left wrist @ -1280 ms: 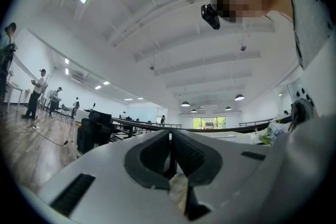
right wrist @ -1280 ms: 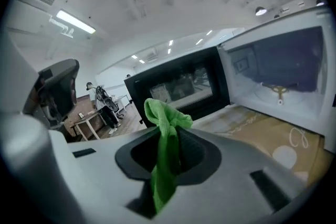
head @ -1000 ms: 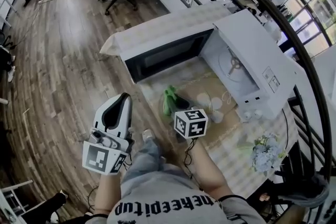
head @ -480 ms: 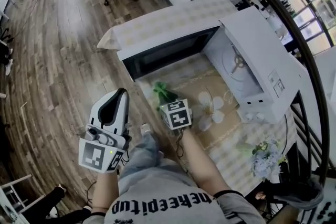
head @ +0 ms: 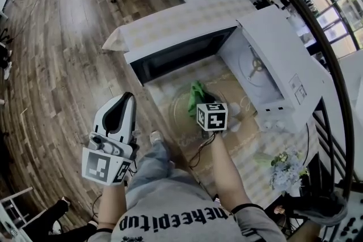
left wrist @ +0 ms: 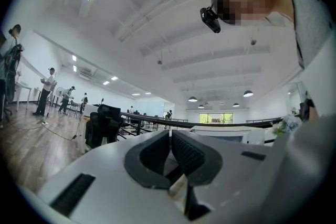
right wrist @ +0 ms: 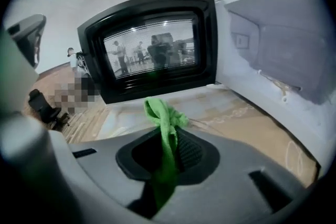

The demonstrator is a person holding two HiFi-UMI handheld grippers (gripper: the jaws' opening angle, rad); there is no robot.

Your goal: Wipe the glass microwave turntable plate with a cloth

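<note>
Since the earlier frame the right gripper (head: 198, 100) has gone forward, its jaws pinching the green cloth (head: 195, 91) over the glass plate (head: 178, 117) just below them, while the left gripper (head: 126, 101), jaws together on nothing, hangs aside, so I think the unheld plate may slide.

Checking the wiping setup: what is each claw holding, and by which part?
The right claw pinches the green cloth just behind its bunched end, which pokes past the tips. The left claw is shut on nothing.

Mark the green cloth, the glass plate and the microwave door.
green cloth (right wrist: 161, 114), right gripper view, bunched end.
glass plate (head: 179, 116), head view, bare left part.
microwave door (head: 176, 58), head view, dark window.
</note>
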